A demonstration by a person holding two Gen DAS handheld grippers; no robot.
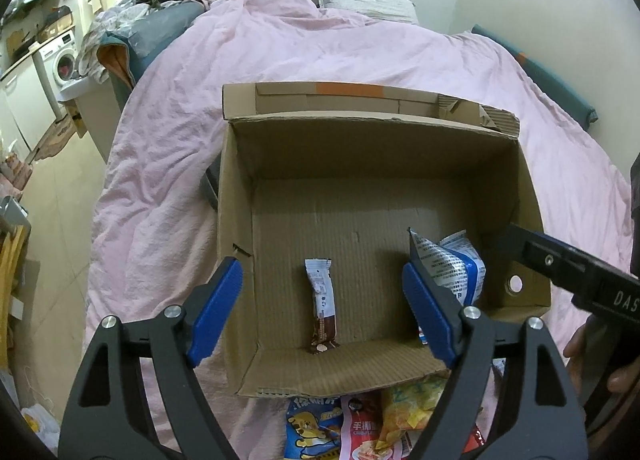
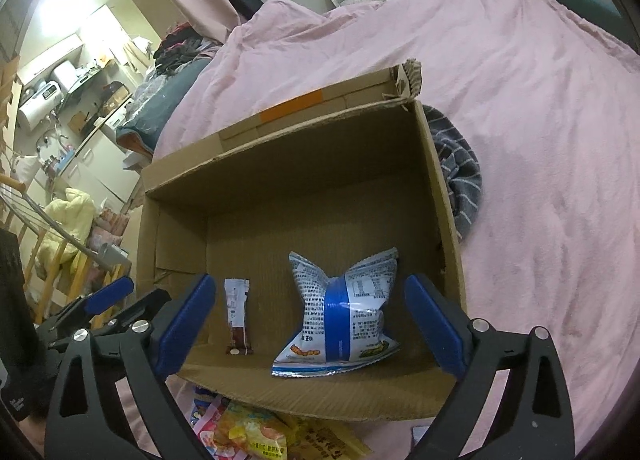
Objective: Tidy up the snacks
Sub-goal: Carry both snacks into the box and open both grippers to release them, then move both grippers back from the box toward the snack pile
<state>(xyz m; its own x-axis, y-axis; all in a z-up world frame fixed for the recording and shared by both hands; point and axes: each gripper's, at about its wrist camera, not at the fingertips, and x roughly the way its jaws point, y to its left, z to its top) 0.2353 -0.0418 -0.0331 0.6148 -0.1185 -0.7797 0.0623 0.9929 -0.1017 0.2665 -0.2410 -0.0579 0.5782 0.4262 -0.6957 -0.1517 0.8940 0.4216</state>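
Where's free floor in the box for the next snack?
The cardboard box floor is bare across its far half, up to the back wall. A narrow strip is free between the brown snack bar and the blue-white bag. The near right corner is crowded by the bag. Loose snack packets crowd the bed before the box.

A pink duvet [image 1: 320, 52] covers the bed ahead of the tongs. A grey pillow [image 1: 366, 0] lies at its far end. Far left stands a washing machine [image 1: 60, 60]. A striped grey garment [image 2: 460, 180] lies right.
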